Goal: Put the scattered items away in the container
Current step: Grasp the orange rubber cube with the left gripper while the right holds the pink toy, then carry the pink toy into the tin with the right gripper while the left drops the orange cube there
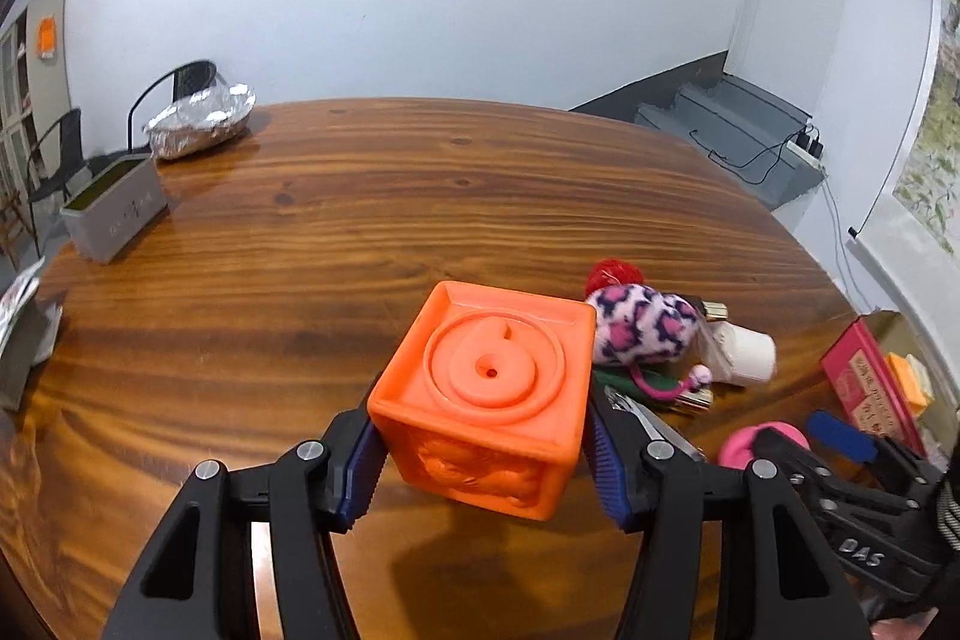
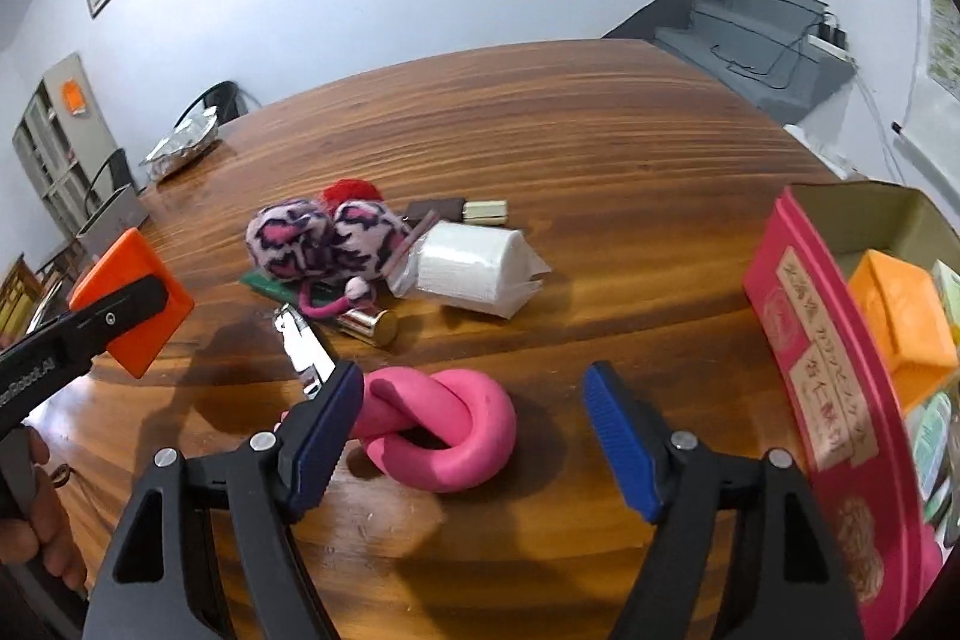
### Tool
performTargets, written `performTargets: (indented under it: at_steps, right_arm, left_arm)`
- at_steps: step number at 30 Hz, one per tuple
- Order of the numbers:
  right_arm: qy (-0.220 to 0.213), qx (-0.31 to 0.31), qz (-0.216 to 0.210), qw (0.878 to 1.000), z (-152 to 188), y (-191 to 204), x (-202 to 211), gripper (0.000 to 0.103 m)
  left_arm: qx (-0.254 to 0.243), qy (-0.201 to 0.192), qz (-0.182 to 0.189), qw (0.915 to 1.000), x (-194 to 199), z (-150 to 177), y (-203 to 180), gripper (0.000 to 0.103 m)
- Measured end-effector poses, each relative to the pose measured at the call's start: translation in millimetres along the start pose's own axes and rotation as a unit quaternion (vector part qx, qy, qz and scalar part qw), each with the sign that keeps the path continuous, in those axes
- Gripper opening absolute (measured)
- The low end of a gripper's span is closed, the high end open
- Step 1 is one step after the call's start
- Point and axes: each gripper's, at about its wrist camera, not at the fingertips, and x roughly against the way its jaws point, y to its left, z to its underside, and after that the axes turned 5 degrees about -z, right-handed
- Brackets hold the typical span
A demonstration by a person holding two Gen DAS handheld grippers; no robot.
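**Left-wrist view: orange cube clamped and lifted; right jaws wide around the pink knot**

Left-wrist view showed the left gripper (image 1: 483, 451) clamped on an orange toy cube (image 1: 486, 394), both blue pads pressed to its side walls and its ringed face up. A shadow lay on the wooden table (image 1: 360, 196) beneath it, so the cube appeared held clear, probably for carrying to the container. Beyond it lay a leopard-print plush (image 1: 642, 331) and a wrapped white roll (image 1: 747, 355). The other gripper's black arm read "DAS".

Right-wrist view showed the right gripper (image 2: 474, 427) with its jaws well apart around a knotted pink rubber toy (image 2: 447, 430), which rested on the table; the left pad sat against or just beside it, the right pad clear (likely lining up a grasp). The cardboard container (image 2: 870, 214) stood at right, already holding an orange block (image 2: 900, 316). Its red flap (image 2: 828, 388) bore handwritten labels I could not read. The left gripper's arm read "enRobot.AI".
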Motion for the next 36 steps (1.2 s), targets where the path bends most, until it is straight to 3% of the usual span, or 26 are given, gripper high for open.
performTargets:
  at_steps: [5, 9, 15, 24, 36]
  right_arm:
    - [0.025, -0.002, -0.033, 0.999, 3.8, 0.8, -4.2, 0.079]
    - [0.03, -0.021, -0.084, 0.996, 4.7, -3.1, 0.8, 0.046]
    - [0.02, -0.019, -0.094, 0.995, 8.6, -3.9, 9.4, 0.031]
    - [-0.03, -0.047, -0.103, 0.993, 1.3, -9.6, 29.0, 0.029]
    - [-0.131, -0.038, -0.002, 0.991, -3.8, -19.7, 74.1, 0.029]
  left_arm:
    - [0.001, -0.004, 0.003, 1.0, 9.5, 6.4, -6.5, 0.06]
    - [-0.003, -0.001, 0.008, 1.0, 10.8, 10.4, -12.4, 0.06]
    - [-0.003, 0.005, 0.011, 0.9999, 5.6, 11.5, -12.3, 0.06]
    - [0.004, 0.007, 0.012, 0.9999, 5.4, 11.8, -10.8, 0.06]
    - [-0.002, 0.006, 0.018, 0.9998, 8.1, 12.9, -16.5, 0.06]
